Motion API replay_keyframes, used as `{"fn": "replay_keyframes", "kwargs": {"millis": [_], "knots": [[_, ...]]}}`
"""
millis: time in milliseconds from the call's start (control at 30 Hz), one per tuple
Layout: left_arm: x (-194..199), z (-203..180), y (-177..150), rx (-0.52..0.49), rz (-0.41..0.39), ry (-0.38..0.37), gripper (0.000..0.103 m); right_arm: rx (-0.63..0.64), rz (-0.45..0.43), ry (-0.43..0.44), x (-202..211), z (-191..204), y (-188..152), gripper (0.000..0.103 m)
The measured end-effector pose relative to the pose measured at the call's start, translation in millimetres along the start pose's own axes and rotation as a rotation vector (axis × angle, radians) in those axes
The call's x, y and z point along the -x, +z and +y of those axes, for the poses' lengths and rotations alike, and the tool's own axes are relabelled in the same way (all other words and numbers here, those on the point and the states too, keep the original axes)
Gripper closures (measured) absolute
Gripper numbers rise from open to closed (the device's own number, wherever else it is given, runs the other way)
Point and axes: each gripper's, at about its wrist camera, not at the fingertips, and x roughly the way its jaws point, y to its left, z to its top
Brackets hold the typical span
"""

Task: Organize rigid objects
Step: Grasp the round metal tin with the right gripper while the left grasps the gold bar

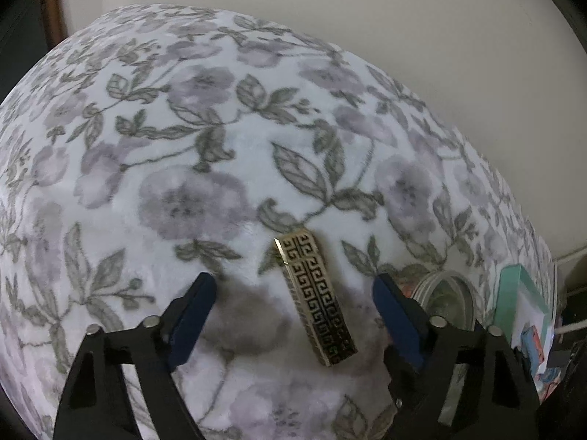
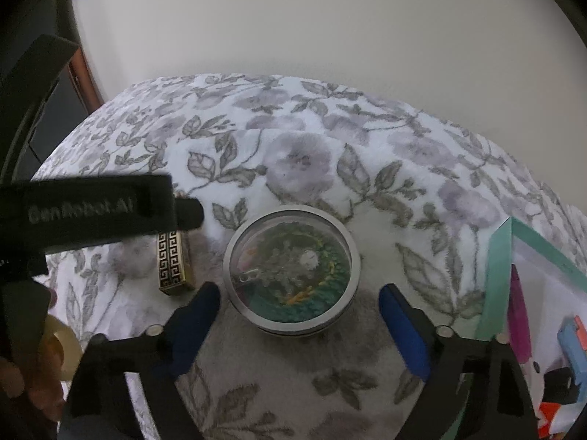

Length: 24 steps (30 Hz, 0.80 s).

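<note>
Left wrist: left tongs (image 1: 295, 286) wide, straddling gold patterned bar (image 1: 316, 300), untouched. Right tongs (image 2: 299, 299) wide around round tin (image 2: 291, 269).

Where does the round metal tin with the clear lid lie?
In the right wrist view, the round metal tin lies on the floral cloth, between gold patterned box and mint-edged box.

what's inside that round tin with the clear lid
Through the round tin's clear lid: green and teal material, orange-yellow bits, a pale silvery piece. Glare blurs what they are; anything beneath is covered.
</note>
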Motion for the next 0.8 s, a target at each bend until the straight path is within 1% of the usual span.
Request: {"fn": "replay_keyframes", "kwargs": {"millis": [33, 100, 200, 233, 300, 367, 467, 600, 633, 667, 800], "knots": [[-1, -3, -1, -0.012, -0.002, 0.011, 0.018, -0.006, 0.002, 0.000, -1, -1, 0, 0.020], [-1, -6, -2, -0.030, -0.009, 0.023, 0.024, -0.016, 0.006, 0.012, -2, -2, -1, 0.024], [-1, -10, -3, -0.053, -0.015, 0.043, 0.035, -0.017, 0.000, 0.035, -1, -1, -2, 0.031], [-1, -12, -3, -0.059, -0.016, 0.048, 0.040, -0.016, 0.000, 0.030, -2, 0, -1, 0.031], [-1, -13, -3, -0.070, -0.018, 0.060, 0.043, -0.015, 0.001, 0.026, -2, 1, -2, 0.031], [-6, -18, -2, -0.089, -0.022, 0.079, 0.052, -0.016, 0.001, 0.027, -2, 1, -1, 0.031], [-7, -21, -4, -0.118, -0.036, 0.103, 0.054, -0.028, -0.002, 0.031, -3, 0, -1, 0.031], [-11, -28, -5, -0.154, -0.057, 0.131, 0.056, -0.024, -0.002, 0.015, -5, 2, -2, 0.031], [-11, -29, -5, -0.160, -0.061, 0.130, 0.059, -0.023, -0.001, 0.013, -6, 2, -1, 0.031], [-12, -30, -4, -0.158, -0.060, 0.122, 0.066, -0.023, -0.001, 0.013, -6, 2, -1, 0.032], [-9, -26, -4, -0.131, -0.045, 0.097, 0.076, -0.037, 0.004, 0.012, -4, 0, -2, 0.032]]}}
